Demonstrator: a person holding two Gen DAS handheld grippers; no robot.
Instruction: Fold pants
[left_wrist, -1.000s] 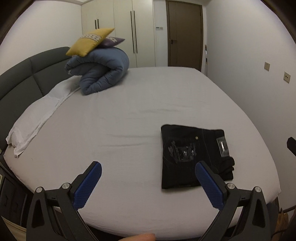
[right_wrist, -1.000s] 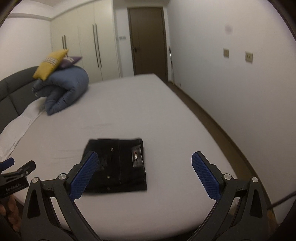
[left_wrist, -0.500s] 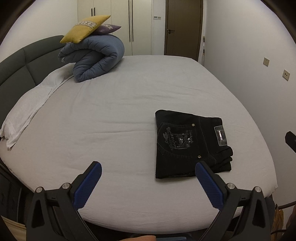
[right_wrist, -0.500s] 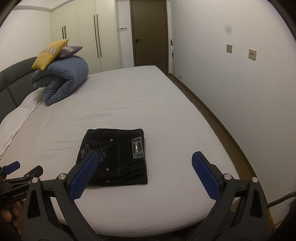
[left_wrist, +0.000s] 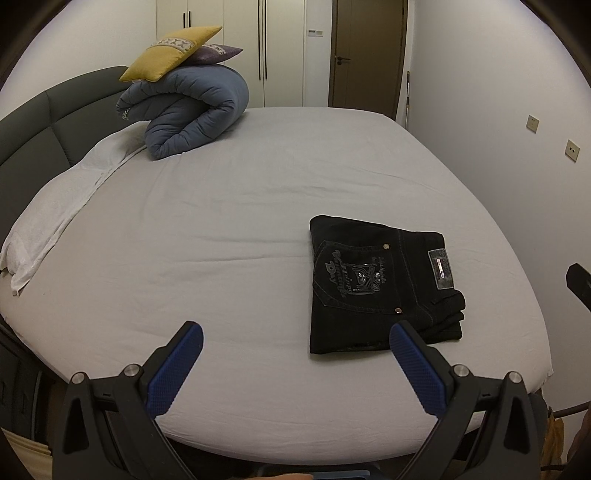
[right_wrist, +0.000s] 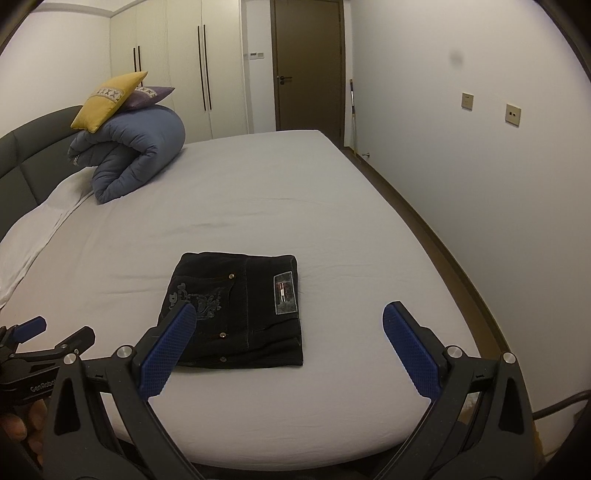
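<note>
Black pants (left_wrist: 376, 288) lie folded into a compact rectangle on the grey bed (left_wrist: 229, 229), back pocket and label patch facing up; they also show in the right wrist view (right_wrist: 240, 310). My left gripper (left_wrist: 295, 343) is open and empty, held back near the bed's front edge, left of the pants. My right gripper (right_wrist: 288, 325) is open and empty, held just in front of the pants. The left gripper (right_wrist: 33, 339) also shows at the left edge of the right wrist view.
A rolled blue duvet (left_wrist: 188, 110) with a yellow cushion (left_wrist: 170, 55) and a purple cushion sits at the far left by the dark headboard (left_wrist: 48, 129). A white towel (left_wrist: 55, 206) lies along the left side. A wall (right_wrist: 480, 147) runs close on the right.
Both grippers have drawn back and lifted slightly from the folded pants, which now sit further ahead in both views. The pants have not moved.
</note>
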